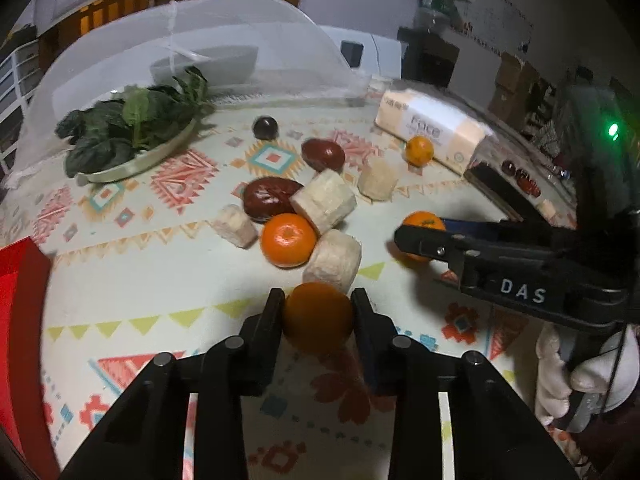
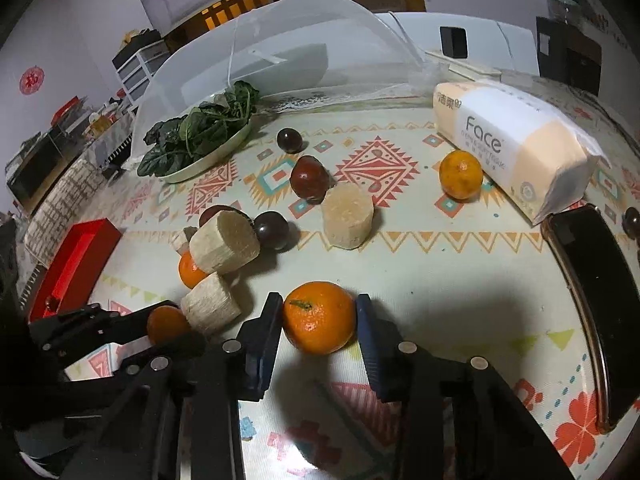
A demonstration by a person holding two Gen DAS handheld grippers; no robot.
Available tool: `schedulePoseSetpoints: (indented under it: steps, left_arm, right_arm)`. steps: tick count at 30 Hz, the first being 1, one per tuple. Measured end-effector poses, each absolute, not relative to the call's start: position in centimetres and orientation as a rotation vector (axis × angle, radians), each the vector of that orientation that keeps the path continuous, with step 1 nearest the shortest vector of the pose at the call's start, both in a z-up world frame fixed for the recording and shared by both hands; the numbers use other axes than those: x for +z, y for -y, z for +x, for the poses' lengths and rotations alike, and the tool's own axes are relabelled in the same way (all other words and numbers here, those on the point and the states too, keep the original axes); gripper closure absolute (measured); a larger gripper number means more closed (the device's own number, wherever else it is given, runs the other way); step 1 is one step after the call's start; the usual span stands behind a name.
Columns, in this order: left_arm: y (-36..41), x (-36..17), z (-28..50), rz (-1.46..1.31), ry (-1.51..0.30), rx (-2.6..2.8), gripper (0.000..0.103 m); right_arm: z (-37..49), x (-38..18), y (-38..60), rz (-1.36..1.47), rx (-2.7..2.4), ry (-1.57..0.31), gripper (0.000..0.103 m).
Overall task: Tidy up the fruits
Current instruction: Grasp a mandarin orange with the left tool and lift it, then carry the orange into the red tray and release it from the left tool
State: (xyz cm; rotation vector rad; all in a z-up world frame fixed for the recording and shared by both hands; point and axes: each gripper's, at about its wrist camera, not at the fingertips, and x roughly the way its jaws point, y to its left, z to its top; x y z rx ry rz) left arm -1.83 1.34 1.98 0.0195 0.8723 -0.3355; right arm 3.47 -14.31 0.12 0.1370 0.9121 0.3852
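Note:
My left gripper (image 1: 318, 300) is shut on a tangerine (image 1: 318, 318) just above the patterned tablecloth. My right gripper (image 2: 319, 308) is shut on another tangerine (image 2: 320, 318); it also shows from the side in the left wrist view (image 1: 416, 240). Loose on the cloth are a tangerine (image 1: 288, 240), a far tangerine (image 2: 460, 175) beside the tissue pack, pale sugarcane chunks (image 1: 324, 200) (image 2: 347, 216), red dates (image 1: 269, 197) (image 2: 308, 178) and dark round fruits (image 1: 265, 127) (image 2: 272, 230). The left gripper and its tangerine show in the right wrist view (image 2: 168, 322).
A plate of leafy greens (image 1: 132, 128) sits under a raised mesh food cover (image 1: 200, 40) at the back left. A tissue pack (image 2: 516, 140) lies at the back right. A dark tray (image 2: 592, 264) holds fruit at the right. A red box (image 2: 72, 256) is at the left.

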Motion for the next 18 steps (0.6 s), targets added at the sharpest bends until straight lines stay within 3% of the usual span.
schedulePoseSetpoints:
  steps: [8, 18]
  left_arm:
    - [-7.3, 6.9, -5.9, -0.089, -0.764, -0.273, 0.07]
    - [-21.6, 10.5, -10.3, -0.217, -0.679, -0.047, 0.07]
  right_arm:
    - [0.2, 4.2, 13.2, 0.112, 0.406, -0.827, 0.064]
    - [-4.4, 9.6, 3.9, 0.064, 0.619, -0.768, 0.064]
